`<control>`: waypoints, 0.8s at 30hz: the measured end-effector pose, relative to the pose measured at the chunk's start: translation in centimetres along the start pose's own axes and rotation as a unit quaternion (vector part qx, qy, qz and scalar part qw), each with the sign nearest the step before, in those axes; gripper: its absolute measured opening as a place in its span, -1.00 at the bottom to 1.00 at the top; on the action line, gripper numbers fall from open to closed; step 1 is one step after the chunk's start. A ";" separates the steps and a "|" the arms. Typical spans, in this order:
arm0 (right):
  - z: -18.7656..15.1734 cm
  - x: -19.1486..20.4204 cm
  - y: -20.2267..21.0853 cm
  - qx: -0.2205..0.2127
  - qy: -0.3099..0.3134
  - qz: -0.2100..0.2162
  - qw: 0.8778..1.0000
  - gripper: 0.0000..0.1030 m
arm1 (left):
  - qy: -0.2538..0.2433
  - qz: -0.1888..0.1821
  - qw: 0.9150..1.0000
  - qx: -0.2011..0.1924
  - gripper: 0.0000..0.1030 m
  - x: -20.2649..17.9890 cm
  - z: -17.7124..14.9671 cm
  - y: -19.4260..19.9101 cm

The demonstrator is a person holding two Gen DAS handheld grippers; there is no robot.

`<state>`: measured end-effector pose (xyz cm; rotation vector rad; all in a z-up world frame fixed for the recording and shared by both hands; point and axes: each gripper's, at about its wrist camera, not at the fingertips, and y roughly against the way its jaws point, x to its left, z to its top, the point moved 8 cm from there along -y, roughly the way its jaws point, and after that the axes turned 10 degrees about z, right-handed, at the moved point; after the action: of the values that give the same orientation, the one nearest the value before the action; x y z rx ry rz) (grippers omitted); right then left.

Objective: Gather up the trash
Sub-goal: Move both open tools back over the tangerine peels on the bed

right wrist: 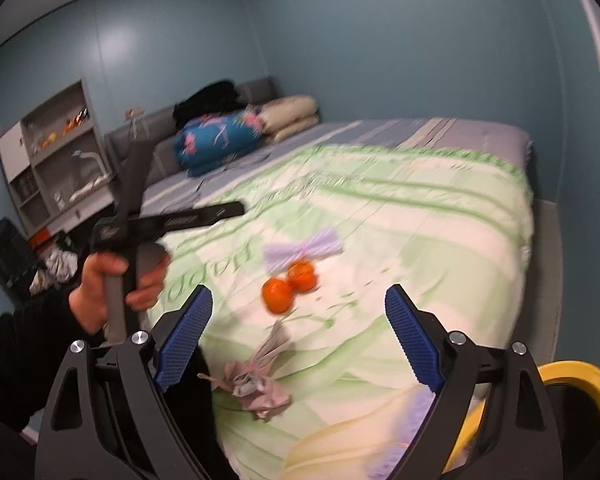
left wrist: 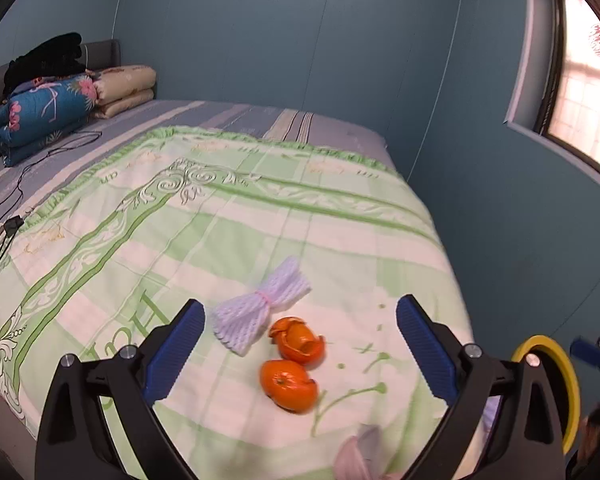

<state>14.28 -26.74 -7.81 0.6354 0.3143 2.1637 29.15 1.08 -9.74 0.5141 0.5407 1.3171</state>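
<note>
Both grippers' fingers (left wrist: 420,344) (right wrist: 410,340) spread wide, holding nothing.

Bedroom with blue-green panelled walls (left wrist: 284,32). The bed (right wrist: 480,136) fills the centre, under a green-and-white quilt (left wrist: 260,216) over a striped sheet. At its head: a grey headboard (right wrist: 256,88), folded bedding (left wrist: 48,112) and dark clothing (left wrist: 44,58). A grey shelf unit (right wrist: 56,148) stands beside the headboard. A window (left wrist: 584,80) in the wall along the bed's far side admits pinkish daylight.
</note>
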 end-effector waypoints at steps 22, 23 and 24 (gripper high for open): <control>1.3 -5.0 -12.2 0.108 -0.086 0.011 0.990 0.63 | 0.020 -0.032 0.997 0.069 0.80 2.0 -7.3 -6.1; 1.8 -5.4 -13.2 0.123 -0.087 0.013 0.988 0.63 | 0.021 -0.032 0.997 0.070 0.80 1.8 -7.6 -6.1; 2.2 -5.6 -14.0 0.136 -0.087 0.014 0.987 0.63 | 0.021 -0.029 0.997 0.069 0.80 1.7 -7.8 -6.2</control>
<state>27.61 -22.48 -13.82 0.9824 0.5142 2.0909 29.12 2.03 -19.81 0.5806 0.6801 1.2426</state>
